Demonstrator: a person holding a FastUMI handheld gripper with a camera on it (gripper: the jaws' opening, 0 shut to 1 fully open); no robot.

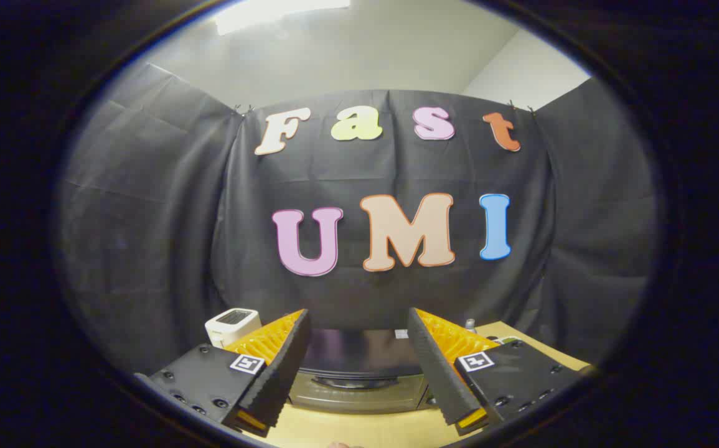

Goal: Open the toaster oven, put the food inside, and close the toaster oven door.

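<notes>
Gripper fingers spread, holding nothing, toaster oven just beyond, door closed. Rigid hinged door, likely smooth; best grip judged at top-edge handle.

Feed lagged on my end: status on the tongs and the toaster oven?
Tongs open, holding nothing. Toaster oven just ahead between the fingers, door looks shut. White toaster off to the left, clear of the path. Food not sighted.

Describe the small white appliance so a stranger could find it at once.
Start at the wooden table before the black cloth wall. The dark toaster oven sits between the open jaws; the toaster stands beyond the left finger. It alone is white, with a dark slot on top.
</notes>
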